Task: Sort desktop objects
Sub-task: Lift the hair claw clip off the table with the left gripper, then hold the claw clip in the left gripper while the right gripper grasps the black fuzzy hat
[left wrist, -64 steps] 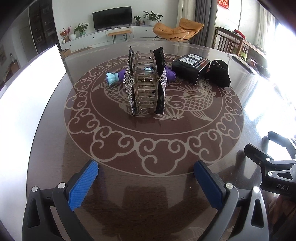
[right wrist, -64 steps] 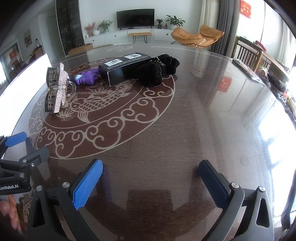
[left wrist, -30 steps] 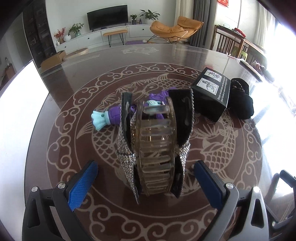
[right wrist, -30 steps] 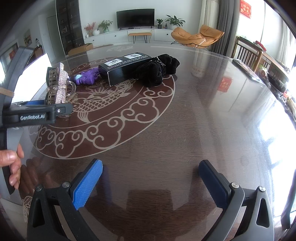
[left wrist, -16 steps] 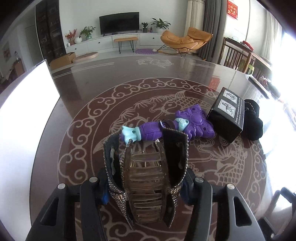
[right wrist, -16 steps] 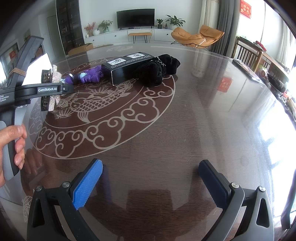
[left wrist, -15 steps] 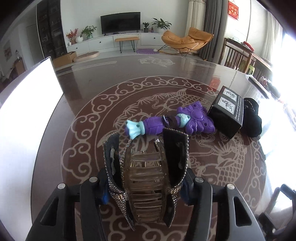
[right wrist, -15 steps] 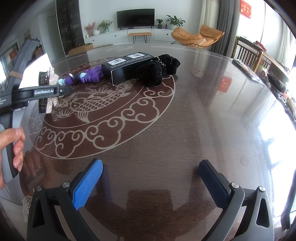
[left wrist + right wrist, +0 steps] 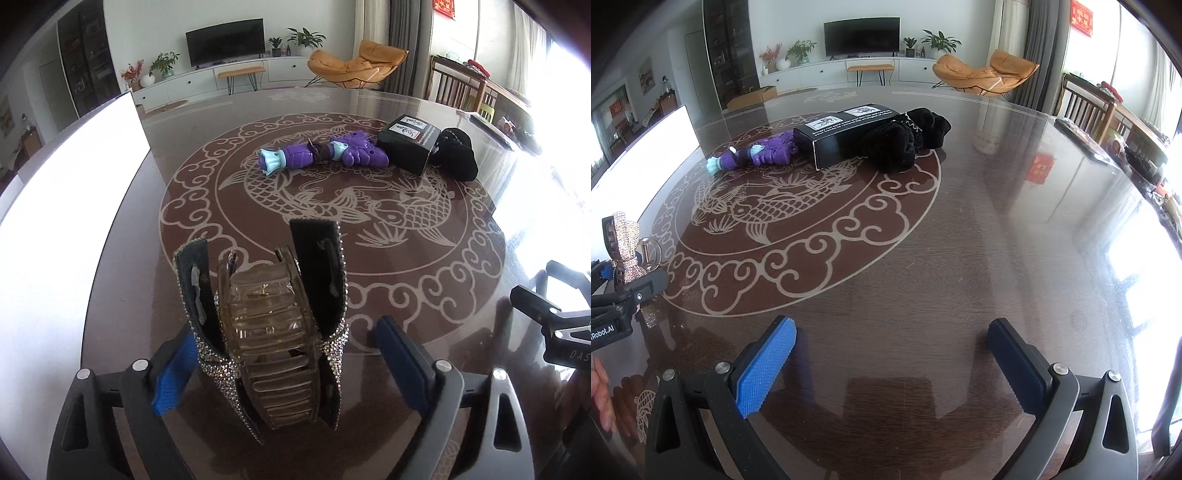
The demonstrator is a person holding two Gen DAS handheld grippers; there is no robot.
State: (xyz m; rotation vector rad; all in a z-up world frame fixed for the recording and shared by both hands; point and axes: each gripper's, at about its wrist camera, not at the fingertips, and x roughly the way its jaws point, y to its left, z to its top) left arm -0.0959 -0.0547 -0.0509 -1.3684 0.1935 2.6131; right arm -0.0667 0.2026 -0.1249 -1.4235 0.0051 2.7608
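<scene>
A large rhinestone hair claw clip (image 9: pixel 271 332) stands between the fingers of my left gripper (image 9: pixel 286 365) near the table's left front edge. The blue pads are spread wide; the right pad (image 9: pixel 400 363) stands clear of the clip, so the gripper is open. The clip also shows at the left edge of the right wrist view (image 9: pixel 626 243). A purple toy (image 9: pixel 321 153) lies beside a black box (image 9: pixel 410 144) and a black fabric pouch (image 9: pixel 456 155) at the far side. My right gripper (image 9: pixel 892 363) is open and empty above the table.
The round dark table (image 9: pixel 960 240) has a pale fish pattern. A bright white panel (image 9: pixel 62 206) runs along its left side. A dark flat item (image 9: pixel 1071 127) lies at the far right rim. Chairs stand beyond the table.
My left gripper closed on the clip, carried it back toward the near left edge, away from the purple toy, and now has its fingers spread open again. My right gripper has not moved.
</scene>
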